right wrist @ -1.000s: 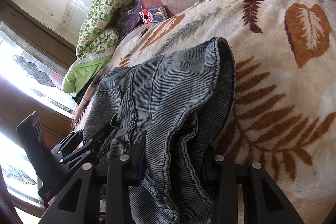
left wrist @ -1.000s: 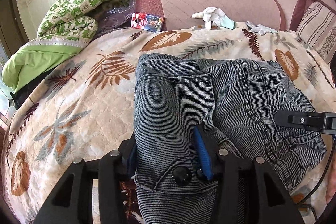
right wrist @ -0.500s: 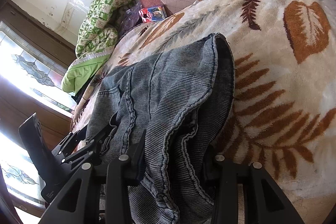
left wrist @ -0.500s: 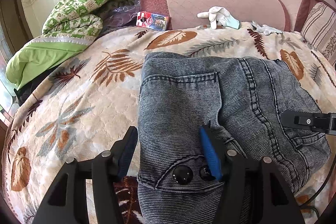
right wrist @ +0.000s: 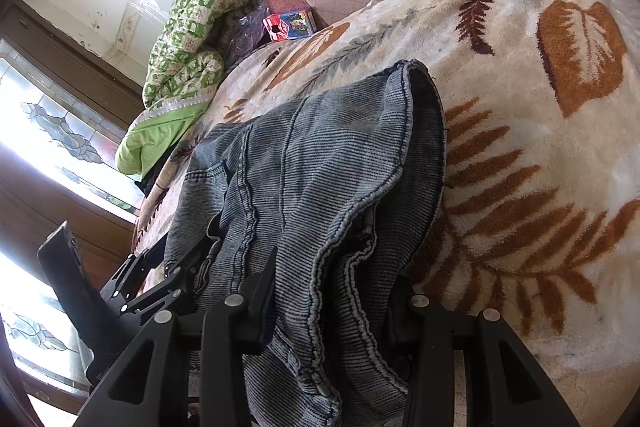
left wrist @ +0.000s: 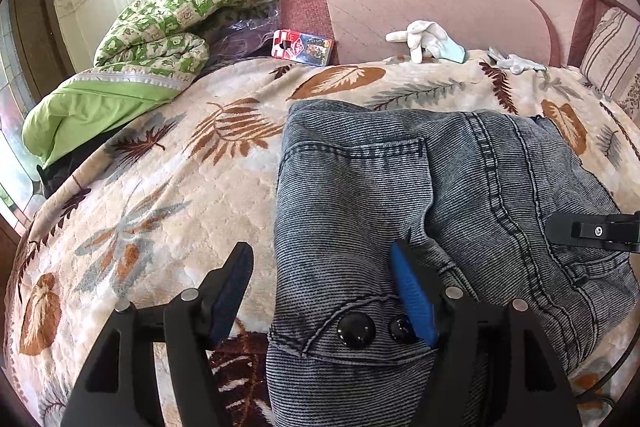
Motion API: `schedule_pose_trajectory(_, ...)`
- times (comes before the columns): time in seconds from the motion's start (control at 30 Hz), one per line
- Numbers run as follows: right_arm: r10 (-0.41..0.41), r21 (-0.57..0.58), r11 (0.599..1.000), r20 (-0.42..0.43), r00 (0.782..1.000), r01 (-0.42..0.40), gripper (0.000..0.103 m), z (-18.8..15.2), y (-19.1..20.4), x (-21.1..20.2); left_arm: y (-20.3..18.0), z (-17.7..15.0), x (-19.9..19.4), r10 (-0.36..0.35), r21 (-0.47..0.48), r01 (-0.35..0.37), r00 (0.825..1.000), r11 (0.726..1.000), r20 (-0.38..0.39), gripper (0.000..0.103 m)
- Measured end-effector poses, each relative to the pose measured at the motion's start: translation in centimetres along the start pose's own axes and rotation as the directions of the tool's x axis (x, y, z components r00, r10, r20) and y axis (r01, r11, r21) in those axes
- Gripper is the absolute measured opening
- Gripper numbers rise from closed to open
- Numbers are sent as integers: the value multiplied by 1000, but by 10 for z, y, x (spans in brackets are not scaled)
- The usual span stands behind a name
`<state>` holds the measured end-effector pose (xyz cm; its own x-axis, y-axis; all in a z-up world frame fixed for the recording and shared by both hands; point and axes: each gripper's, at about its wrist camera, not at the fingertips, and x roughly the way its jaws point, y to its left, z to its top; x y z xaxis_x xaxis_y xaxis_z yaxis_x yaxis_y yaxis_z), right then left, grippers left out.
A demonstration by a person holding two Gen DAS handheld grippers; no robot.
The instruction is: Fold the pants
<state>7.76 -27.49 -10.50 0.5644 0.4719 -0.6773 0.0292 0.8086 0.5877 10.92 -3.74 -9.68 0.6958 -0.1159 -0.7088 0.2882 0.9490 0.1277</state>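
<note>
The grey-blue denim pants (left wrist: 380,195) lie folded on a cream leaf-print blanket (left wrist: 168,195); the waistband with two dark buttons (left wrist: 356,331) is nearest me. My left gripper (left wrist: 320,267) straddles the waistband's left edge, its jaws opening. Its left pad rests over the blanket clear of the cloth, and its blue right pad lies on the denim without pinching it. In the right wrist view the pants (right wrist: 320,155) bunch into a thick fold of hems, and my right gripper (right wrist: 332,295) is shut on that fold. The left gripper's body (right wrist: 120,291) shows at the lower left there.
A green checked quilt (left wrist: 168,27) is heaped at the back left. A red card pack (left wrist: 302,47) and white gloves (left wrist: 428,41) lie by the pink sofa back (left wrist: 420,7). A striped cushion (left wrist: 612,51) sits far right, and a window (right wrist: 48,131) is on the left.
The left gripper's jaws have spread apart; its left finger has come off the pants' edge and the waistband has been let go. The right gripper still holds its fold.
</note>
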Motion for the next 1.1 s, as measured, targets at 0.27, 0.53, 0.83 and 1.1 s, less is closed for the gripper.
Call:
schedule_pose_trajectory(0.27,-1,-2,1000,-1,1000,1,43,0,0,0,8,-3,4,-19,-57,19,1000,998,-1,79)
schedule_pose_trajectory(0.53,-16,-16,1000,6,1000,16,43,-1,2,0,3,-4,-1,21,-46,-20,1000,999,13,79)
schedule_pose_trajectory(0.83,-88,-105,990,66,994,95,43,-2,19,-5,-1,-3,-9,44,-2,-44,999,999,10,74)
schedule_pose_trajectory(1.1,-119,-170,975,126,985,140,43,1,35,-12,-1,-2,-11,37,-11,-37,999,999,-4,70)
